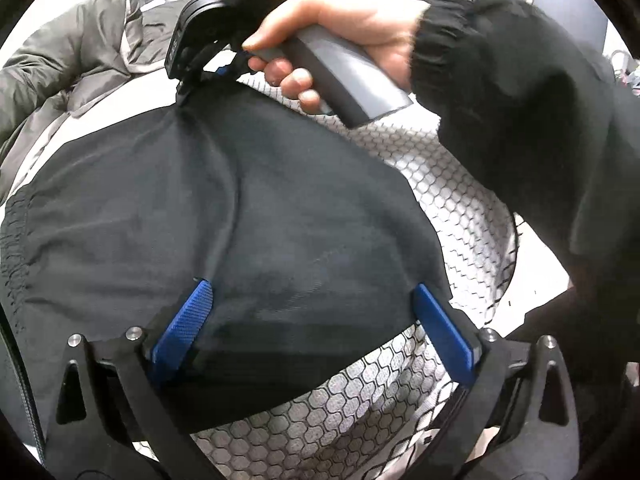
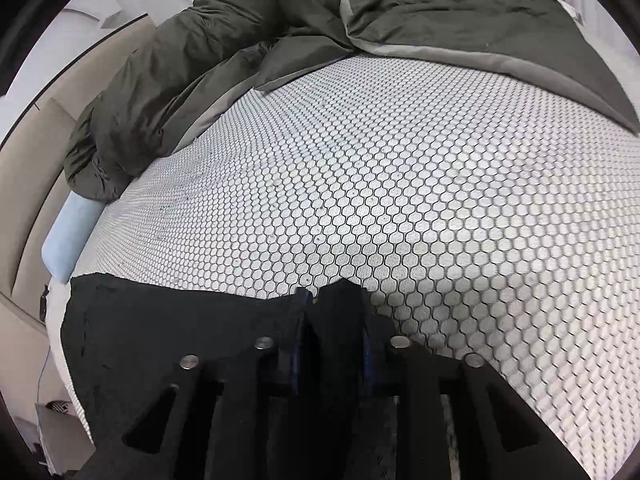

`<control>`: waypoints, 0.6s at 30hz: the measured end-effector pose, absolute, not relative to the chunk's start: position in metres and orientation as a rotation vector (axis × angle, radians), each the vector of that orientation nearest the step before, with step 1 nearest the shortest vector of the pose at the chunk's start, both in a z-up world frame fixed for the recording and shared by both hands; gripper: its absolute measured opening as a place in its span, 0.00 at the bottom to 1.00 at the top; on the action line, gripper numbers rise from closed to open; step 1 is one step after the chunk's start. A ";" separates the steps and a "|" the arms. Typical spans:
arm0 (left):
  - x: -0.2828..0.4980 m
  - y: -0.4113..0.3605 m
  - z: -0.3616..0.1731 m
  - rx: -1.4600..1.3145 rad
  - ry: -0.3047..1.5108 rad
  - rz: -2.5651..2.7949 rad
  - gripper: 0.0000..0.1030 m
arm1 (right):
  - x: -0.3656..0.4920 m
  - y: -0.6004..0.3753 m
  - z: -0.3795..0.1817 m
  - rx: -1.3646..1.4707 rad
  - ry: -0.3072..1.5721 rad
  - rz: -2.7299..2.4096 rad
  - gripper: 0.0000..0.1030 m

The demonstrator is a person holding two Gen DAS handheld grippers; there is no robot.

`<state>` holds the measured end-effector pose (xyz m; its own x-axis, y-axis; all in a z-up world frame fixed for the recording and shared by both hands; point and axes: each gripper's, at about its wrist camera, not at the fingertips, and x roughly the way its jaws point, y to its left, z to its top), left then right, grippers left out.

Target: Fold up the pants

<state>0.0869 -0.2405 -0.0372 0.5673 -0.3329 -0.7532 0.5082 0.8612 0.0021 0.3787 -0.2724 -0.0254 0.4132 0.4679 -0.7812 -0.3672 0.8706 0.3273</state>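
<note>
We have the pants (image 1: 208, 216) doubled over once on the bed (image 2: 400, 184), with more folds left. Our left hand-held gripper (image 1: 312, 320) stands wide open over the fabric, pressing nothing; our right hand-held gripper (image 2: 332, 312) pinches a fabric edge. Only the right view shows the green duvet (image 2: 440, 4) clearly; only the left shows our hand (image 1: 352, 28)
</note>
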 end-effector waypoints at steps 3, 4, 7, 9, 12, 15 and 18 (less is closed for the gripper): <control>0.084 -0.222 -0.018 0.171 0.786 -0.511 0.96 | 0.348 -0.300 -0.001 0.158 0.935 0.505 0.61; 0.083 -0.212 -0.009 0.136 0.764 -0.510 0.96 | 0.329 -0.308 0.008 0.152 0.902 0.480 0.67; 0.082 -0.179 0.017 0.060 0.679 -0.472 0.96 | 0.271 -0.319 0.022 0.076 0.798 0.413 0.77; 0.084 -0.152 0.032 0.027 0.627 -0.397 0.98 | 0.223 -0.330 0.026 0.023 0.738 0.378 0.84; 0.090 -0.116 0.038 0.011 0.599 -0.255 0.98 | 0.185 -0.323 0.021 -0.029 0.689 0.386 0.84; 0.100 -0.080 0.033 0.016 0.609 -0.097 0.98 | 0.166 -0.315 0.011 -0.089 0.685 0.403 0.84; 0.108 -0.050 0.025 -0.007 0.651 -0.010 0.98 | 0.162 -0.296 0.005 -0.156 0.696 0.425 0.84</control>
